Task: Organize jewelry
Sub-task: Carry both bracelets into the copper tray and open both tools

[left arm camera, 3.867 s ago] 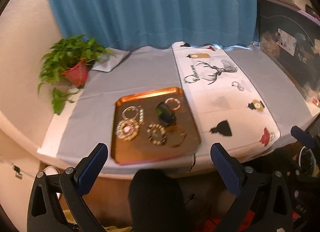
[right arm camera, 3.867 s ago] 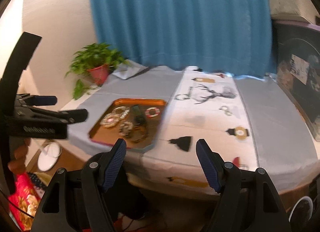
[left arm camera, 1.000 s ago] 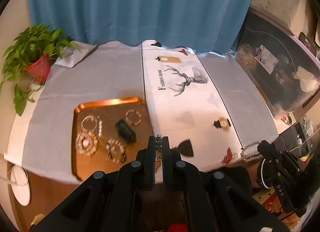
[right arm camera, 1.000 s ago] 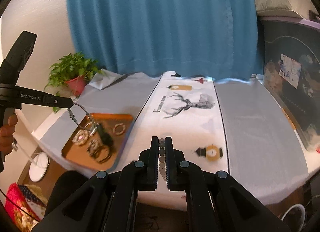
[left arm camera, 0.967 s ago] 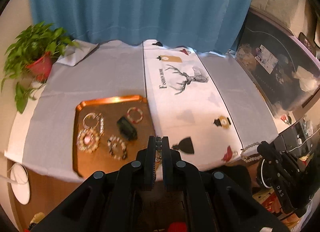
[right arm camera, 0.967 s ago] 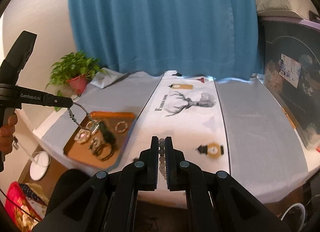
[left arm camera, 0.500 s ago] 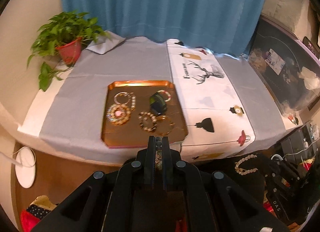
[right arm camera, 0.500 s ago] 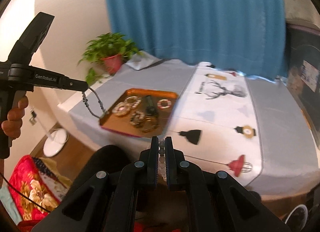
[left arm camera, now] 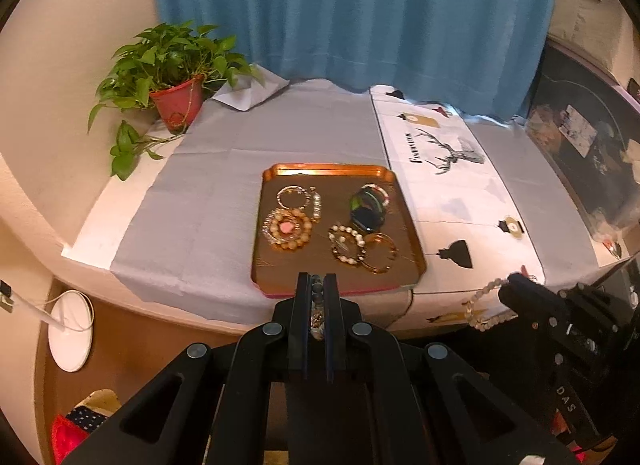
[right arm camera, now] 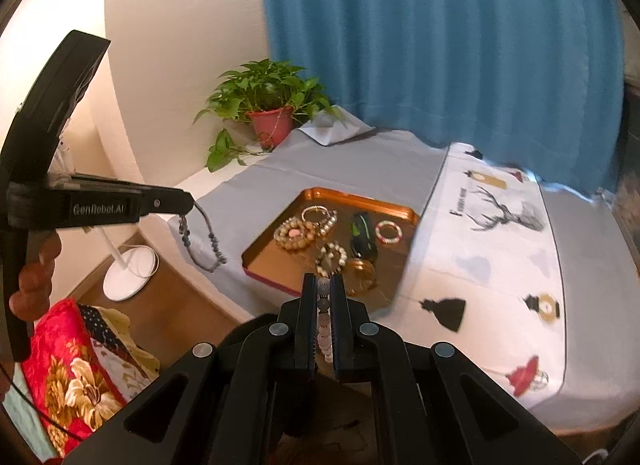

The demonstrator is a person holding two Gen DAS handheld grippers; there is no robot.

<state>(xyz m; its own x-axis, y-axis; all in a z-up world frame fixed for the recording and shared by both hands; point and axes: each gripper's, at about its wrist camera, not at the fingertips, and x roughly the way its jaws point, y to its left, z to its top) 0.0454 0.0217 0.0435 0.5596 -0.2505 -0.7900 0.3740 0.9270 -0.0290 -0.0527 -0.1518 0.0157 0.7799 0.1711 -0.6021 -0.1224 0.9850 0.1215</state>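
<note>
The tray (left arm camera: 338,277) lies on the bench (left arm camera: 208,201) with bracelets (left arm camera: 287,228) inside; the potted plant (left arm camera: 176,77) stands behind-left of it, the runner (left arm camera: 452,193) just right.

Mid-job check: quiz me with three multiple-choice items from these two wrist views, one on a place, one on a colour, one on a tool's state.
1. Where does the tray lie?
A. on the grey cloth, beside the white deer runner
B. on the floor
C. against the plant pot

2. What colour is the plant pot?
A. blue
B. red
C. white

3. How is the right tool?
A. wide open, empty
B. shut on a pale bead bracelet
C. shut on the tray's rim

Answers:
1 A: the tray's right edge runs along the runner.
2 B: red under green leaves.
3 B: pale beads sit between its closed fingers; the strand hangs from it in the left view.
</note>
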